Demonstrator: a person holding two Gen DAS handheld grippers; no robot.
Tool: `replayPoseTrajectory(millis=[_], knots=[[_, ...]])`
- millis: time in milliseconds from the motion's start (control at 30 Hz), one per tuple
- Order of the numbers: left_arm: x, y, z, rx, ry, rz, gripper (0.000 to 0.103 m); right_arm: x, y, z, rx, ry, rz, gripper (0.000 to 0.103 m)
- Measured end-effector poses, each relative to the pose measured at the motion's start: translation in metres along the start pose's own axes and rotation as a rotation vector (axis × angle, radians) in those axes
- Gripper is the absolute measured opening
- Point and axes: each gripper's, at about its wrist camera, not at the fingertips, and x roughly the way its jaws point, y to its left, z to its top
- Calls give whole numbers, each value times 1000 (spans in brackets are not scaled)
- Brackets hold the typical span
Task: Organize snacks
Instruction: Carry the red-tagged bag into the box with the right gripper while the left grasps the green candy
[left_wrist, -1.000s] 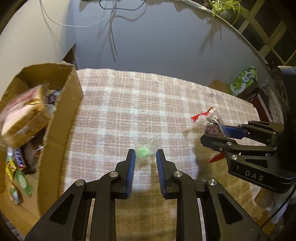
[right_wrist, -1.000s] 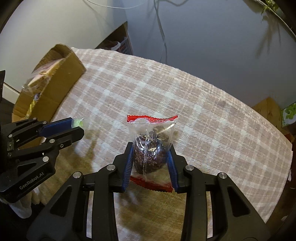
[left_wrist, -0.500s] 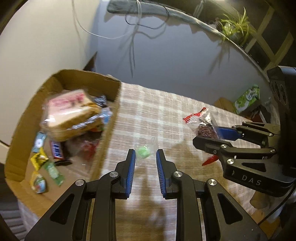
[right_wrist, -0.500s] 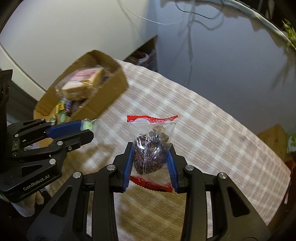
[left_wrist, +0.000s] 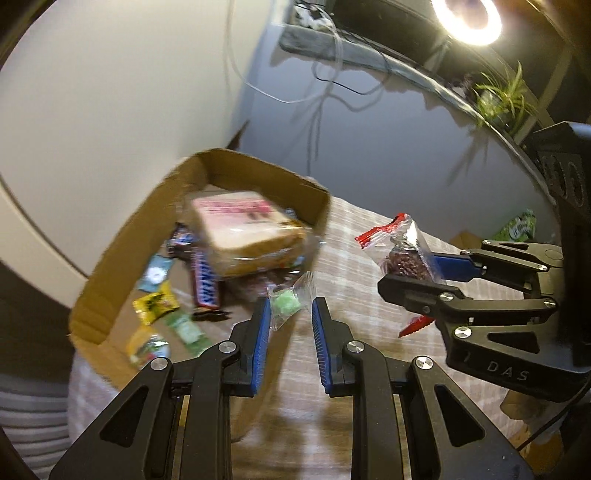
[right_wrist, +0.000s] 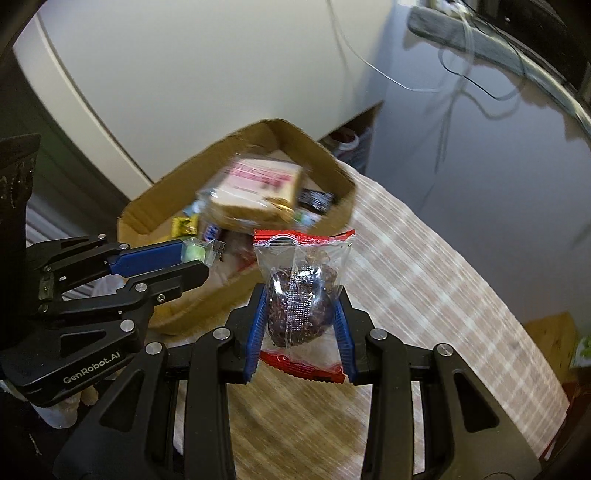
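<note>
Left gripper (left_wrist: 289, 308): pinching the green candy (left_wrist: 286, 304) in its clear wrapper, held in the air just short of the box's near wall.
Right gripper (right_wrist: 301, 306): clamped on the clear red-edged bag of dark snack (right_wrist: 299, 295), lifted off the checked tablecloth (right_wrist: 424, 280).
Change: a second ago both snacks hung over open cloth with the box far to the side; now both grippers have swung toward it and risen.
Cardboard box (left_wrist: 258, 170): ahead, holding a wrapped sandwich (left_wrist: 243, 236), a chocolate bar (left_wrist: 205, 280) and small packets.
Beyond: wall, dangling cables (left_wrist: 321, 92), a plant (left_wrist: 502, 99).
</note>
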Motion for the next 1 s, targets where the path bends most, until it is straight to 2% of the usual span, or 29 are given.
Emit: replayPoseTrajectory(millis=[267, 600, 767, 1000], knots=[[-12, 40, -2, -72, -25, 63, 21, 7, 36, 24, -72, -11, 37, 36], [-18, 62, -1, -107, -49, 110, 21, 27, 71, 44, -130, 3, 69, 36], [-21, 72, 0, -111, -60, 130, 21, 40, 78, 48, -144, 23, 71, 36], [-13, 82, -2, -117, -36, 152, 21, 59, 80, 49, -138, 63, 63, 36]])
